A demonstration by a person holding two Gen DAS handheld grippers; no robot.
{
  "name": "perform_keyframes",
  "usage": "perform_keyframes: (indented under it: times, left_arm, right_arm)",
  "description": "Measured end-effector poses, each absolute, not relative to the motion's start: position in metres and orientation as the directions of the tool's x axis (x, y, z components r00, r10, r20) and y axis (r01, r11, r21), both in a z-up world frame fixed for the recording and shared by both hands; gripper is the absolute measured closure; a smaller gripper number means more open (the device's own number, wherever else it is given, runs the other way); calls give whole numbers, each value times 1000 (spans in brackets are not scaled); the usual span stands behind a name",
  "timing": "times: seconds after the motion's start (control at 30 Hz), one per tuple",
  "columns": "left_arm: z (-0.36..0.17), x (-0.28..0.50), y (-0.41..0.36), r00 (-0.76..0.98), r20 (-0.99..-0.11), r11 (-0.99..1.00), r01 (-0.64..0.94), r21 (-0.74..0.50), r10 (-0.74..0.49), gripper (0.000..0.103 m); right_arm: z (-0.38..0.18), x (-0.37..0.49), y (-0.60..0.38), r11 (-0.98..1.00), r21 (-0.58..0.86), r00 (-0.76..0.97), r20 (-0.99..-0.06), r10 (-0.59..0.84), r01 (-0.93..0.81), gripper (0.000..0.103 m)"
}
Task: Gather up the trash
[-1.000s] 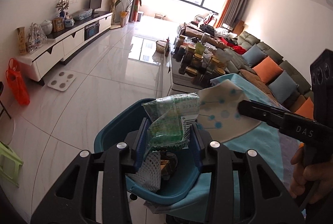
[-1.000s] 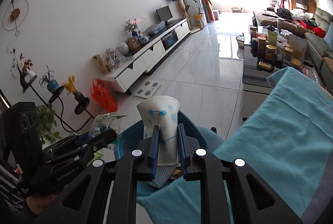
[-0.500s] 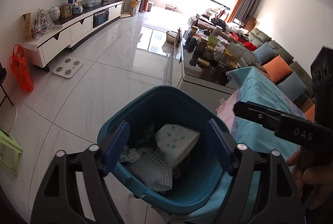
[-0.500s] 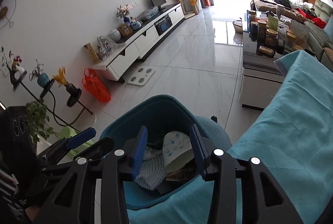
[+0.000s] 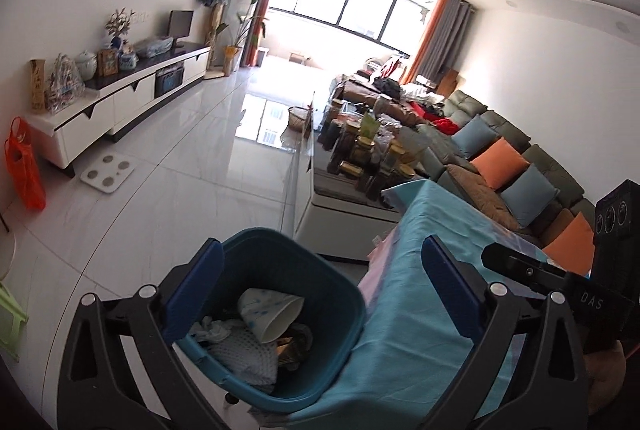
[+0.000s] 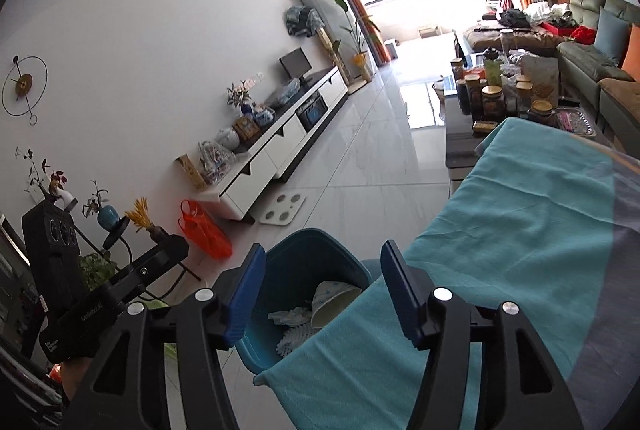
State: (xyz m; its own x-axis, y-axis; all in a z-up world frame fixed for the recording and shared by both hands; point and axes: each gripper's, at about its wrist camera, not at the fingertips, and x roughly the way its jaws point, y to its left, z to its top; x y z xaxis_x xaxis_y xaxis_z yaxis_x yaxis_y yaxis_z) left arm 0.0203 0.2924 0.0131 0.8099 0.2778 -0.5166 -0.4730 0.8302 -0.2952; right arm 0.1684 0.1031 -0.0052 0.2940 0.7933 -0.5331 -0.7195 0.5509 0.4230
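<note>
Your left gripper (image 5: 320,294) has its fingers spread as wide as they go, nothing between them; they have just been opening. Your right gripper (image 6: 322,294) is also parted and empty, its fingers likewise just opened. The trash is in the blue bin (image 5: 256,238): the dotted paper cup (image 5: 270,314) lies on its side at about 6 o'clock from the left fingers, mouth toward 4 o'clock, on a white mesh wrapper (image 5: 244,354). The bin stands touching the edge of the table under the teal cloth (image 6: 520,230). No further trash shows on the cloth, so I judge the drop done. Your left hand is nearer the bin; open floor lies toward 10 o'clock, the table edge toward 3.
</note>
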Motion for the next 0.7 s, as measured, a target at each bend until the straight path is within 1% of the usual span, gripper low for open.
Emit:
perform_keyframes:
  times: [0.03, 0.2, 0.33, 0.4, 0.57, 0.7]
  left_arm:
    - [16, 24, 286, 814, -513, 838, -463, -290, 272, 6]
    - [28, 40, 253, 832, -499, 872, -412, -264, 242, 6]
    - [32, 48, 230, 839, -491, 889, -390, -240, 236, 6]
    - [31, 51, 222, 843, -489, 897, -375, -232, 226, 6]
    - [37, 60, 195, 857, -473, 920, -333, -205, 205, 6]
    - [43, 66, 172, 870, -449, 934, -310, -179, 203, 6]
  right_arm:
    - [-2, 167, 97, 552, 419, 305, -523, 796, -721, 42]
    - [7, 161, 69, 583, 397, 372, -492, 787, -708, 28]
    - [11, 160, 42, 620, 379, 431, -474, 768, -687, 25]
    - [13, 158, 29, 636, 372, 459, -462, 759, -676, 18]
    - [17, 154, -5, 678, 352, 528, -436, 729, -645, 13]
    - [17, 153, -30, 706, 351, 568, -424, 706, -615, 11]
